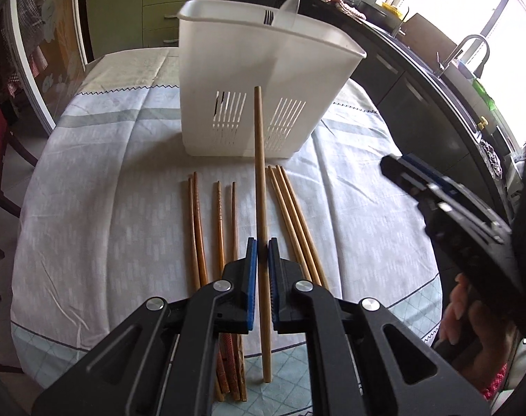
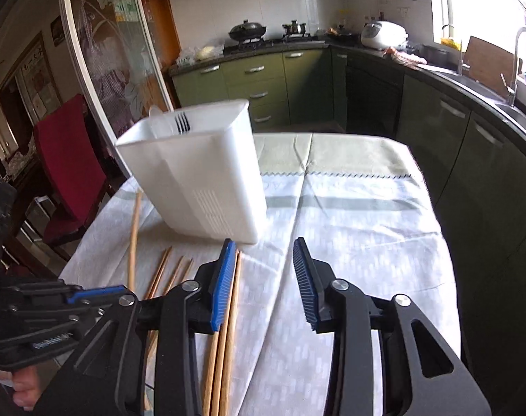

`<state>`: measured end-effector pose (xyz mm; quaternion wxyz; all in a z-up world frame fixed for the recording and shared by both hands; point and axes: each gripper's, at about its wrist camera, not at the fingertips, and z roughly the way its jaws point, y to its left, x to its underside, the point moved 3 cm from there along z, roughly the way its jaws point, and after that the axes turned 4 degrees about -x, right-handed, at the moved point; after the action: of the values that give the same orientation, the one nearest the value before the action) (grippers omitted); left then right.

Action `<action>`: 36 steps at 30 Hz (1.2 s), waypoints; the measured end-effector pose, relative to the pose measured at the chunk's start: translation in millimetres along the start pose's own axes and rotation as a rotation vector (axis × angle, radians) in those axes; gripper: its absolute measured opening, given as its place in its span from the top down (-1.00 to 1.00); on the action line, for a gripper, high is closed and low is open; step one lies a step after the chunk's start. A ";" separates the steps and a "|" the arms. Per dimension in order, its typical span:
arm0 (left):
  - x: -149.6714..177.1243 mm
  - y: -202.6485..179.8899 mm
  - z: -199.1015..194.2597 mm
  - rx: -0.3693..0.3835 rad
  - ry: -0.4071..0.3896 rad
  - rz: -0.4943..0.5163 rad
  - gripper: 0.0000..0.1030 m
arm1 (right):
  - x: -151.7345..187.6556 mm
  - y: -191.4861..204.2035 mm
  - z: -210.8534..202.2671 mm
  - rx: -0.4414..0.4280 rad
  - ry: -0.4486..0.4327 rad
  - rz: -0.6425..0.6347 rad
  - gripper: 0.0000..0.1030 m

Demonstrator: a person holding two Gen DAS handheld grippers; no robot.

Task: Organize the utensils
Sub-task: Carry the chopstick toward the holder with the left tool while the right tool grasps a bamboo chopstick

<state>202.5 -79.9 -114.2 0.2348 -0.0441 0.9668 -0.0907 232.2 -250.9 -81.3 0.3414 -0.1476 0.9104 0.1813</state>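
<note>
A white slotted utensil holder [image 1: 259, 79] stands on the table with a black fork [image 1: 268, 17] and a white spoon [image 1: 290, 8] inside; it also shows in the right wrist view [image 2: 200, 176]. My left gripper [image 1: 262, 242] is shut on a light wooden chopstick [image 1: 261, 180], held above the table and pointing at the holder. Several chopsticks lie on the cloth: darker ones [image 1: 211, 228] to the left, light ones [image 1: 294, 215] to the right. My right gripper [image 2: 264, 246] is open and empty above the cloth, with light chopsticks [image 2: 228, 329] beside its left finger.
The table has a pale blue and white cloth [image 2: 349, 228]. A red chair [image 2: 68, 159] stands at the left. Green kitchen cabinets [image 2: 263, 79], a dark counter and a sink [image 2: 506, 104] run behind and to the right. A glass door [image 2: 103, 52] is at the left.
</note>
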 end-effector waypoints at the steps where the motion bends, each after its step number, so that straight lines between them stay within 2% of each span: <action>1: 1.8 3.1 -5.6 0.012 -0.011 -0.005 0.87 | 5.3 4.2 11.7 -0.019 0.047 -0.009 0.39; 6: 8.6 10.8 -32.6 0.048 -0.078 -0.006 0.87 | 30.8 36.6 62.5 -0.099 0.210 -0.060 0.43; 12: 8.0 13.8 -54.5 0.069 -0.120 0.011 0.87 | 39.6 71.1 101.8 -0.108 0.286 -0.106 0.53; 16: 7.7 18.8 -65.5 0.076 -0.155 0.011 0.87 | 39.7 80.3 117.6 -0.092 0.312 -0.112 0.62; 23: 6.5 29.2 -86.7 0.086 -0.215 0.009 0.87 | 35.6 87.3 129.0 -0.027 0.330 -0.126 0.62; 36: -0.9 51.8 -124.0 0.067 -0.326 -0.024 0.87 | 33.6 87.3 123.9 -0.080 0.335 -0.086 0.62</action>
<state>143.8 -9.9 -15.7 0.3886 -0.0621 0.9118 -0.1173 244.0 -124.7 -170.9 0.1864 -0.2281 0.9394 0.1756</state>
